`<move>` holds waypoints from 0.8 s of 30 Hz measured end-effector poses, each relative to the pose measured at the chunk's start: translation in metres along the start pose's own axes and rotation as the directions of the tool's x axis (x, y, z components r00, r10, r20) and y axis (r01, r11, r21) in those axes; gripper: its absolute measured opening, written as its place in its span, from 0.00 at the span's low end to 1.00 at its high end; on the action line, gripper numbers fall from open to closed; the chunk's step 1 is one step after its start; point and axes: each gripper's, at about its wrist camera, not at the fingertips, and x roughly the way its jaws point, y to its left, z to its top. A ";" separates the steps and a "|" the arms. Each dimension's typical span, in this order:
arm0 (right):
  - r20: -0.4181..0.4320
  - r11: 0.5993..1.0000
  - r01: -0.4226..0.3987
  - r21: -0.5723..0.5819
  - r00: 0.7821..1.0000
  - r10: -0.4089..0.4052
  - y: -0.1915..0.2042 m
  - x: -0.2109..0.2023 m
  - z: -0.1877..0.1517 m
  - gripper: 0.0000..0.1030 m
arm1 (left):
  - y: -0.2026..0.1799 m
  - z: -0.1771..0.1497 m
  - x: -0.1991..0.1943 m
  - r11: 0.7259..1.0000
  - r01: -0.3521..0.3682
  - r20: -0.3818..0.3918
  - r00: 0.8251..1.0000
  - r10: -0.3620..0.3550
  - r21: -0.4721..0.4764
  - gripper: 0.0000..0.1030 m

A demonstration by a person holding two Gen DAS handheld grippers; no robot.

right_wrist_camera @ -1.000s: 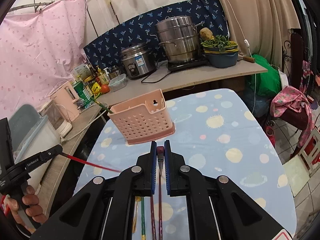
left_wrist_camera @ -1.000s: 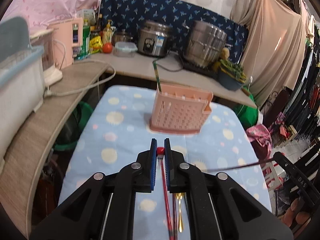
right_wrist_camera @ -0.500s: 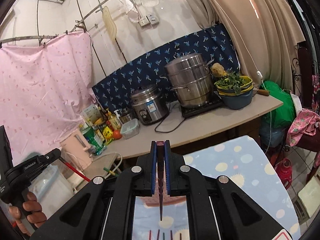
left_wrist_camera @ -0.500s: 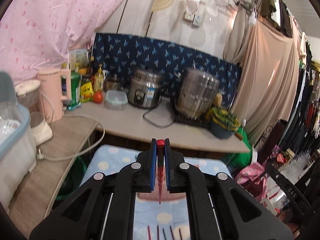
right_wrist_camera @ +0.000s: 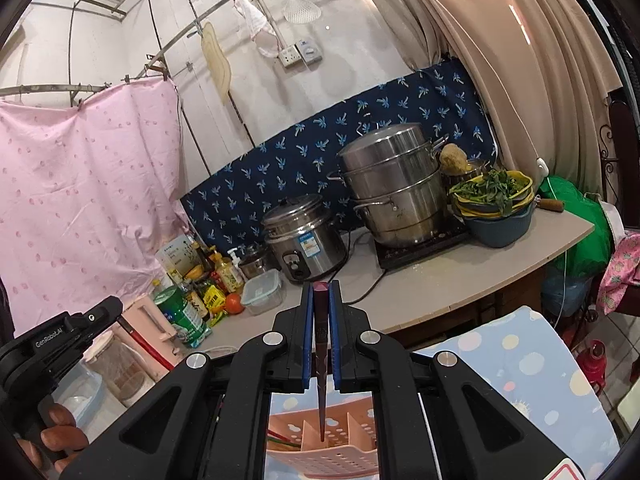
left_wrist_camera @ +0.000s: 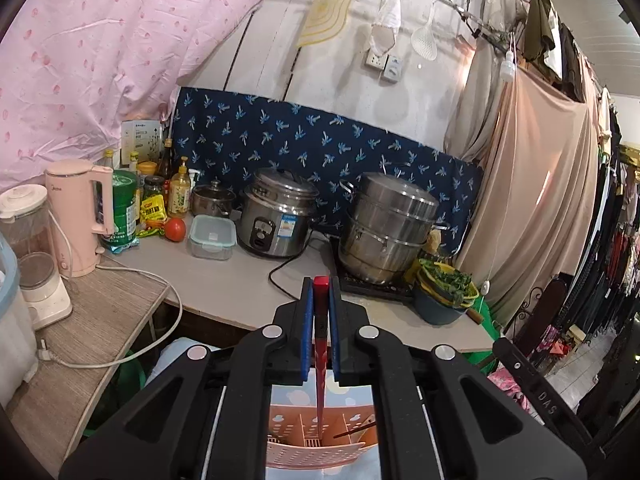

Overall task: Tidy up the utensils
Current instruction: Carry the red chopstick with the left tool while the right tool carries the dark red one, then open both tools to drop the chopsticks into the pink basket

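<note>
Nearest the left wrist camera, a red chopstick (left_wrist_camera: 320,340) is being gripped between the clenched jaws of the left gripper (left_wrist_camera: 321,304), its square end showing above the blue pads and its point hanging down. Just below that point, a pink slotted utensil holder (left_wrist_camera: 320,446) is being seen from above, divided into compartments; the tip is being held over one of the middle ones, though whether it is already inside cannot be told from this angle. A darker chopstick (left_wrist_camera: 354,429) is lying slanted in the compartment to the right. Under the holder, a pale blue spotted cloth (left_wrist_camera: 172,354) is covering the bench.

Close to the right wrist camera, a dark maroon chopstick (right_wrist_camera: 320,360) is being clamped in the same way by the shut jaws of the right gripper (right_wrist_camera: 320,304), with its tip hanging over a middle compartment of the same holder (right_wrist_camera: 332,456). Red and green sticks (right_wrist_camera: 282,440) are lying in the left compartment. At the left edge, the other gripper is being carried by a hand (right_wrist_camera: 56,436).

Farther back, a rice cooker (left_wrist_camera: 276,216), a steel steamer pot (left_wrist_camera: 390,228), a pink kettle (left_wrist_camera: 80,216) and a tomato (left_wrist_camera: 175,229) are being kept on a grey counter (left_wrist_camera: 240,284).
</note>
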 end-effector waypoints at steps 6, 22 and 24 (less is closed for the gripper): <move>-0.095 1.000 0.025 -0.003 0.995 -0.025 -0.013 0.032 -0.031 0.07 | 0.008 -0.034 0.038 1.000 -0.016 -0.098 0.995 0.016 0.007 0.07; -0.157 0.999 0.031 0.013 0.987 -0.028 -0.029 0.020 -0.065 0.22 | 0.021 -0.072 0.044 0.999 -0.052 -0.174 0.983 0.051 -0.003 0.35; -0.169 1.000 0.025 0.015 0.985 -0.022 -0.031 0.009 -0.069 0.23 | 0.022 -0.076 0.037 0.998 -0.057 -0.188 0.980 0.058 0.008 0.40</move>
